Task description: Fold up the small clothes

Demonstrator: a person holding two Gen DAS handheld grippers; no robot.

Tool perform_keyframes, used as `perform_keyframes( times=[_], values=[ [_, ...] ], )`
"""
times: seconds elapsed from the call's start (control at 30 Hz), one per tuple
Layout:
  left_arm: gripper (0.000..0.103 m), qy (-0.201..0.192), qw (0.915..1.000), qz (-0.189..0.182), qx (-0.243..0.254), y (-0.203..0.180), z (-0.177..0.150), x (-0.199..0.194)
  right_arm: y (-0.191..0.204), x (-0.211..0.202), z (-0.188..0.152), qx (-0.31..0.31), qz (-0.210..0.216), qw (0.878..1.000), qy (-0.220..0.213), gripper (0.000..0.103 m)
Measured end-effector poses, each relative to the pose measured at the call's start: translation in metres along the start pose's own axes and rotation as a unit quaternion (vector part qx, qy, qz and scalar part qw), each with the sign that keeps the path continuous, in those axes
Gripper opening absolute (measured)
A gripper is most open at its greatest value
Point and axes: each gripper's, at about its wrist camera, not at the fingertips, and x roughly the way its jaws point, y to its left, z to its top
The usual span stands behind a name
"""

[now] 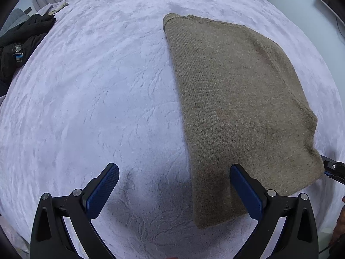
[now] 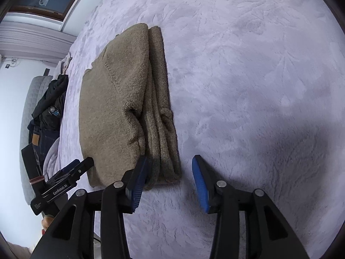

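A folded brown knit sweater (image 1: 239,108) lies on a lavender plush blanket (image 1: 97,99) embossed with a leafy pattern, filling the right half of the left wrist view as a long slab of fine ribbed wool. In the right wrist view the sweater (image 2: 114,108) sits left of centre, its stacked layers showing as parallel rounded ridges along the right edge, a diagonal seam crossing the fuzzy top panel. The left gripper (image 1: 174,192) stands wide open at the bottom of its frame, holding nothing; one blue textured pad (image 1: 103,191) is over bare blanket, the other (image 1: 245,192) over the sweater's near edge, though contact cannot be judged. The right gripper (image 2: 170,183) is likewise spread wide and empty at the bottom of its frame, its left blue pad (image 2: 139,183) just beside the sweater's near corner, the right pad over blanket. A heap of dark clothes (image 1: 23,43) sits at the left edge of the left wrist view, off the blanket's rim.
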Motion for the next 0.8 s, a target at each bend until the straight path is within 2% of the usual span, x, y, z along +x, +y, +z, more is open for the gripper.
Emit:
perform_keyframes(
  times=[0.13, 0.3, 0.43, 0.53, 0.6, 0.7, 0.8],
  values=[
    [0.103, 0.009, 0.9998, -0.015, -0.011, 0.004, 0.001, 0.004, -0.001, 0.001, 0.002, 0.0, 0.001, 1.0, 0.001, 0.048],
    [0.103, 0.03, 0.9974, -0.056, -0.034, 0.017, 0.004, 0.012, 0.0, -0.003, 0.003, -0.005, -0.003, 1.0, -0.007, 0.054],
    [0.103, 0.031, 0.9962, -0.079, -0.021, 0.028, 0.009, 0.013, -0.005, -0.011, 0.008, 0.001, -0.006, 1.0, -0.022, 0.056],
    [0.103, 0.031, 0.9947, -0.096, -0.02, 0.033, 0.015, 0.01, -0.008, -0.016, 0.015, 0.005, 0.009, 0.999, -0.031, 0.058],
    [0.103, 0.03, 0.9934, -0.108, -0.021, 0.038, 0.02, 0.01, -0.006, -0.019, 0.023, 0.0, 0.022, 0.999, -0.038, 0.063],
    [0.103, 0.042, 0.9865, -0.154, -0.034, 0.041, 0.025, 0.015, -0.003, -0.019, 0.039, -0.011, 0.046, 0.998, -0.041, 0.067],
    [0.103, 0.06, 0.9705, -0.227, -0.053, 0.045, 0.031, 0.026, 0.002, -0.011, 0.061, -0.028, 0.068, 0.997, -0.033, 0.067]
  ],
)
